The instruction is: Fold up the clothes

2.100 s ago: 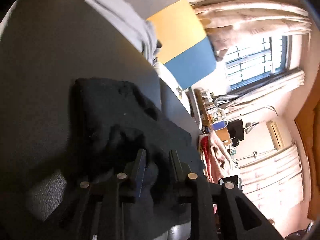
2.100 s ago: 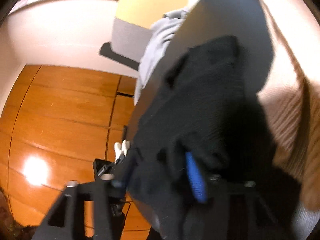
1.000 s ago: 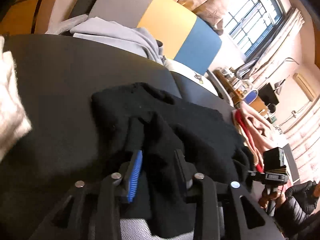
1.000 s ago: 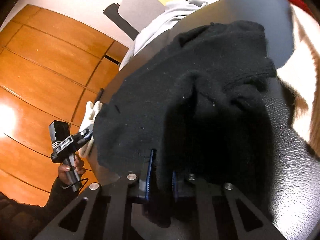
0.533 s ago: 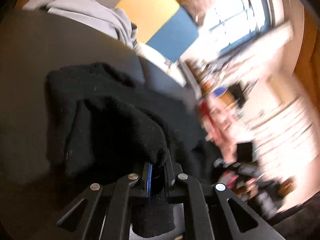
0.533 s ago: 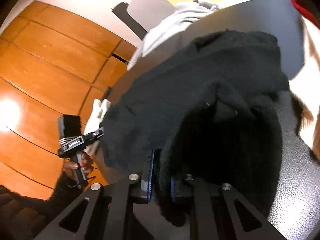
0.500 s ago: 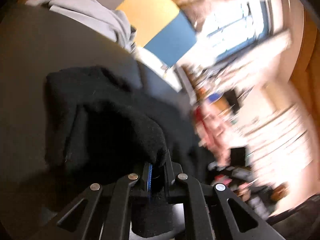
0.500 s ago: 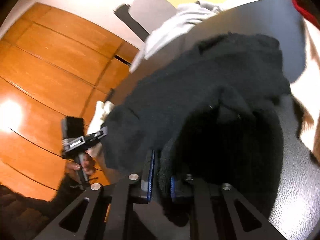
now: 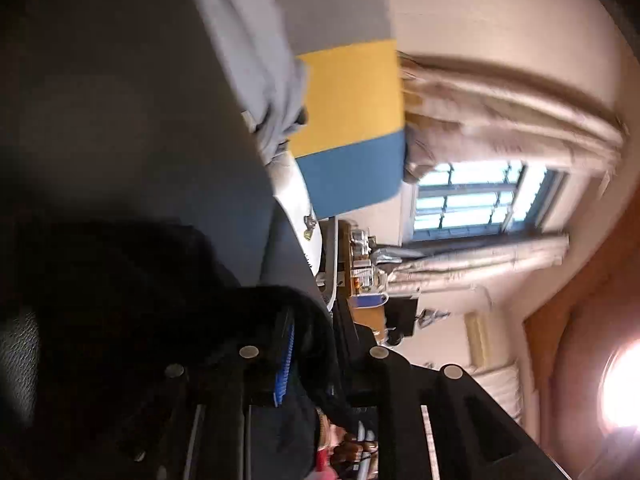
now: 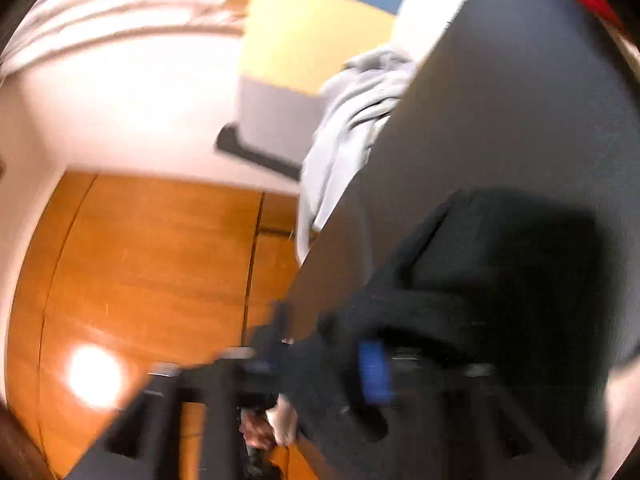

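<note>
- Your black garment (image 9: 120,300) lies bunched on the dark surface (image 9: 120,100), on the near part of it, closest to both of your claws.
- Your left claw (image 9: 316,344) has a fold of the black garment between its jaws. The jaws have just been opening a little, and cloth fills the narrow gap beside the blue pad (image 9: 285,364); whether the pads press on it you cannot tell from this view.
- Your right claw (image 10: 320,360) stands with its jaws well apart. They have just been opening, and the black garment (image 10: 460,320) lies between and across them, with one blue pad (image 10: 374,372) showing against the cloth. The view is blurred, and the pads do not look to be pinching the cloth.
- A light grey garment (image 9: 260,60) lies at the far edge of the surface from the black garment, draped over that edge (image 10: 344,132).
- Behind the grey garment stands a panel (image 9: 348,100) banded grey, yellow and blue.
- Past the panel, away from the black garment, a barred window (image 9: 472,200) with pale curtains (image 9: 520,108) shows in the left wrist view.
- In the right wrist view, wooden panelling (image 10: 140,260) fills the side beyond the surface edge.
</note>
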Motion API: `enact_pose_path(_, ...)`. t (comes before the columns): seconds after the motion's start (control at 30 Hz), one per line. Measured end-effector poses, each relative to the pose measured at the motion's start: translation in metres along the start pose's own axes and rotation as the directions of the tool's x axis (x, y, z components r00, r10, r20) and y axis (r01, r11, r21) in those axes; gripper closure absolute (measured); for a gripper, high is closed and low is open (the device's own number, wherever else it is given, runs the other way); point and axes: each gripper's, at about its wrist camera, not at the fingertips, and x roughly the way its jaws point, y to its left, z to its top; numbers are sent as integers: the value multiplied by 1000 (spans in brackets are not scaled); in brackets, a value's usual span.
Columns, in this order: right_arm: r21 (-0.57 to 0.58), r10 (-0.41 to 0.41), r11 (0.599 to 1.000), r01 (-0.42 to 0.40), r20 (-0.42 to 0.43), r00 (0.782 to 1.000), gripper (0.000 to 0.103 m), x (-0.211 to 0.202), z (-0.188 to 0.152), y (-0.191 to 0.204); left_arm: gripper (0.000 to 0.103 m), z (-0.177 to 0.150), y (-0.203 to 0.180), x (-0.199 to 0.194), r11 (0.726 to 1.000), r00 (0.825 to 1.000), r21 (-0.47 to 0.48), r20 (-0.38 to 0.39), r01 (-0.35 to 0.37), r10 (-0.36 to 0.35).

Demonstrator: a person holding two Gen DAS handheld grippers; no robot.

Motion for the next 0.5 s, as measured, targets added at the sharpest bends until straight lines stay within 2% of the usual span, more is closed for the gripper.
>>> enact_pose_path(0.03, 11, -2, 1000, 2, 4, 1000, 25, 1, 4, -2, 82, 1, 0, 0, 1000, 1000, 8, 4, -11, 11)
enact_pose_path(0.17, -4, 25, 1000, -25, -5, 1000, 22, -6, 9, 2, 81, 1, -6, -12, 989, 994, 103, 33, -102, 99)
enact_pose_path(0.2, -30, 21, 999, -21, -3, 1000, 21, -13, 8, 6, 80, -1, -9, -14, 976, 987, 146, 49, -160, 154)
enact_pose_path(0.23, -56, 18, 998, -18, -1, 1000, 21, -20, 7, 10, 80, -5, -14, -14, 952, 972, 198, 72, -234, 224)
enact_pose_path(0.3, -115, 3, 993, -2, 7, 1000, 21, -31, 3, 19, 80, -15, -15, -20, 886, 935, 298, 98, -355, 341)
enact_pose_path(0.33, -160, -29, 987, 31, 19, 999, 21, -35, -2, 26, 79, -23, -15, -20, 846, 914, 348, 110, -403, 391)
enact_pose_path(0.4, -262, -119, 956, 129, 54, 991, 21, -49, -15, 35, 76, -33, -17, -20, 782, 887, 428, 134, -454, 442)
enact_pose_path(0.43, -322, -186, 925, 202, 79, 979, 21, -52, -23, 41, 72, -41, -20, -18, 740, 873, 476, 151, -476, 464)
enact_pose_path(0.47, -376, -250, 886, 270, 101, 963, 21, -53, -31, 45, 69, -49, -23, -15, 681, 852, 533, 174, -503, 493)
enact_pose_path(0.5, -426, -308, 843, 327, 115, 944, 21, -51, -38, 46, 59, -58, -27, -10, 607, 827, 592, 204, -530, 523)
